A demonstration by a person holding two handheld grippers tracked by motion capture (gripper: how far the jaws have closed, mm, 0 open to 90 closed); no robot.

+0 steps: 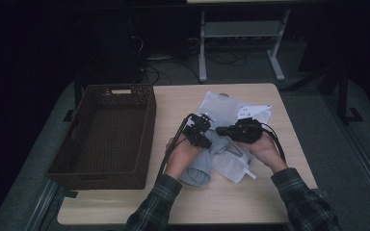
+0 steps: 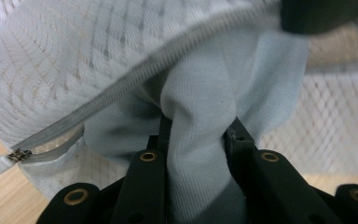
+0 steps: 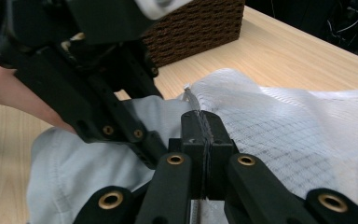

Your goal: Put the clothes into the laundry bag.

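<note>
A white mesh laundry bag [image 1: 232, 165] lies on the table with its zipper [image 2: 135, 81] open. A light blue cloth [image 1: 196, 172] lies partly in its mouth. My left gripper [image 1: 208, 143] is shut on a bunched fold of the blue cloth [image 2: 200, 154], just below the bag's zipper edge. My right gripper [image 3: 205, 122] is shut on the bag's zipper edge [image 3: 192, 99], holding the mesh [image 3: 298, 135] up. In the high view the right gripper [image 1: 220, 130] faces the left one closely, tips almost meeting. The left gripper [image 3: 98, 107] looms at the upper left of the right gripper view.
A brown wicker basket [image 1: 144, 137] stands on the left half of the table [image 1: 183, 98], also seen behind the left gripper [image 3: 200, 28]. More white mesh and a printed white sheet [image 1: 253, 112] lie behind the grippers. The zipper pull [image 2: 0, 163] hangs by the tabletop.
</note>
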